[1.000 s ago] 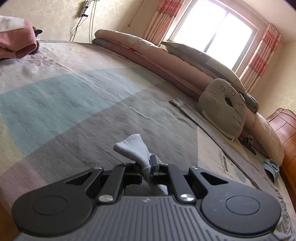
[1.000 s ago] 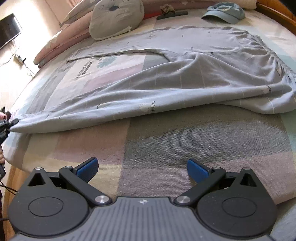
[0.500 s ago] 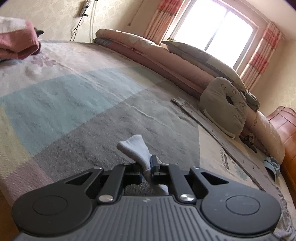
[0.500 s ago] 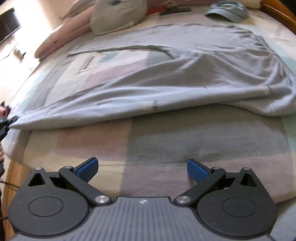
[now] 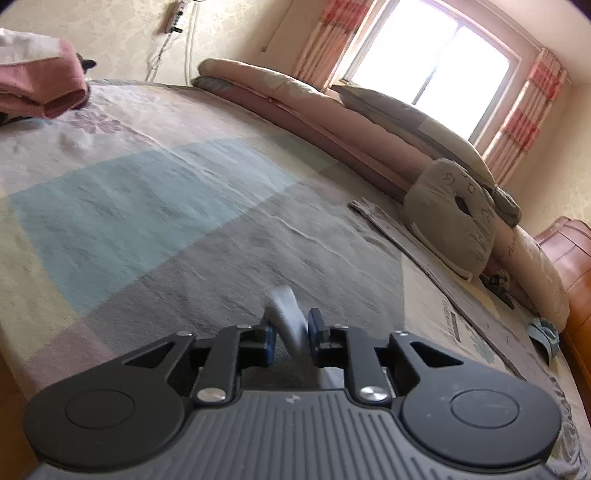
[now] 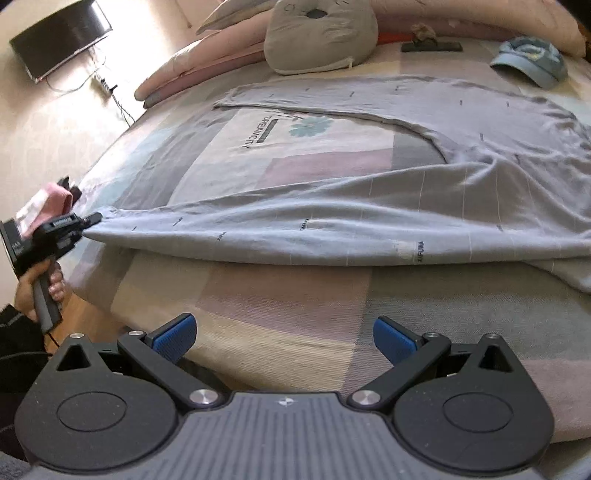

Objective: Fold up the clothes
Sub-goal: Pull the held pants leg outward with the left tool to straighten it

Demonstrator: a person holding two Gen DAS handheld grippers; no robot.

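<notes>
A grey long-sleeved shirt [image 6: 406, 206] lies spread over the patchwork bed [image 6: 295, 306]. One sleeve is stretched out to the bed's left edge. The sleeve's cuff [image 5: 288, 314] stands between the pads of my left gripper [image 5: 291, 332]. Its jaws are opening, and a dark gap shows beside the cloth. In the right wrist view the left gripper [image 6: 92, 219] sits at the cuff, held by a hand [image 6: 40, 284]. My right gripper [image 6: 284, 332] hovers over the bed's near edge, open wide with nothing between its blue pads [image 6: 173, 334].
A grey cushion [image 6: 321, 33], a blue cap [image 6: 532, 62] and a black object [image 6: 430, 46] lie beyond the shirt, before rolled quilts [image 5: 314, 107]. Folded pink clothes [image 5: 37, 85] sit at the bed's far left. A wooden headboard [image 5: 569, 251] stands at the right, and a television [image 6: 59, 37] hangs on the wall.
The left jaws, shut on the cuff before, have parted and the cuff now blurs between them. The right gripper has risen and rolled, bringing the left hand and gripper into its view.
</notes>
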